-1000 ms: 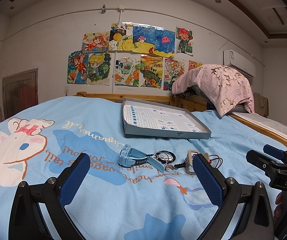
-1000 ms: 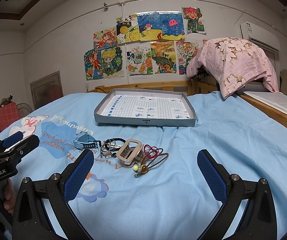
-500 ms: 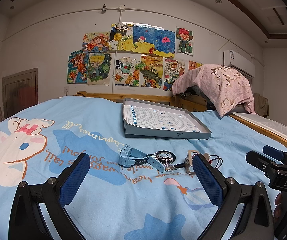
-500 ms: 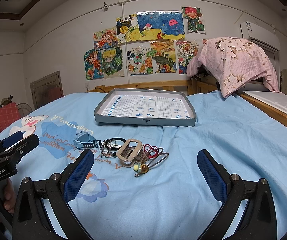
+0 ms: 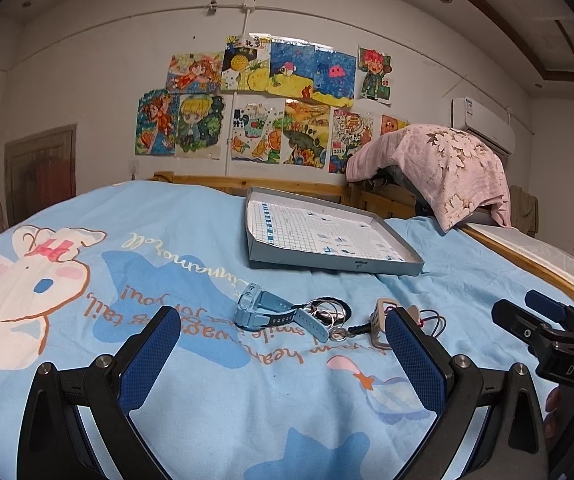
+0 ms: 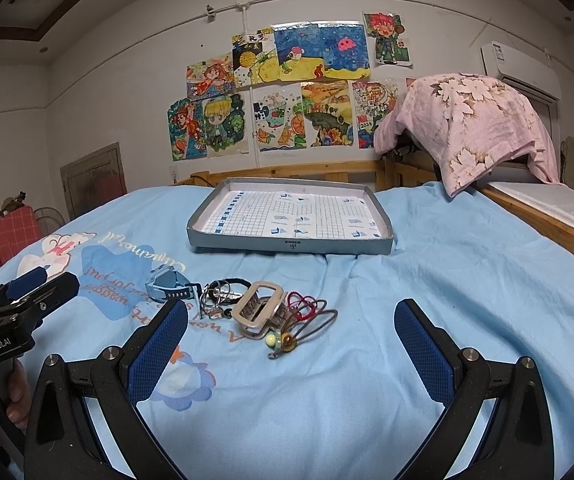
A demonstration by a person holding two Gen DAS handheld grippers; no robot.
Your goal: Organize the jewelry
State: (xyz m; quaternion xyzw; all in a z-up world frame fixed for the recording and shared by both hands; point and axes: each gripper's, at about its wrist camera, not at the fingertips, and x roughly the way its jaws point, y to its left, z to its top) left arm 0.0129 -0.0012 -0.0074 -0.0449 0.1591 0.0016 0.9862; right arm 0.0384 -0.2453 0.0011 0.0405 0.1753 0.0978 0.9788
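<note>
The jewelry pile lies tangled on the bed, just short of the empty tray. Both my tools, left tool and right tool, gape wide, holding nothing. I judge nothing's sorted yet; next I must single out one piece.

One watch, one tray, one hair claw, perhaps three cords

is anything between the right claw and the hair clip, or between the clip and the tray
Nothing visible. The open right claw faces the hair clip across bare sheet; only cords lie touching it. Bare sheet leads to the grey tray.
</note>
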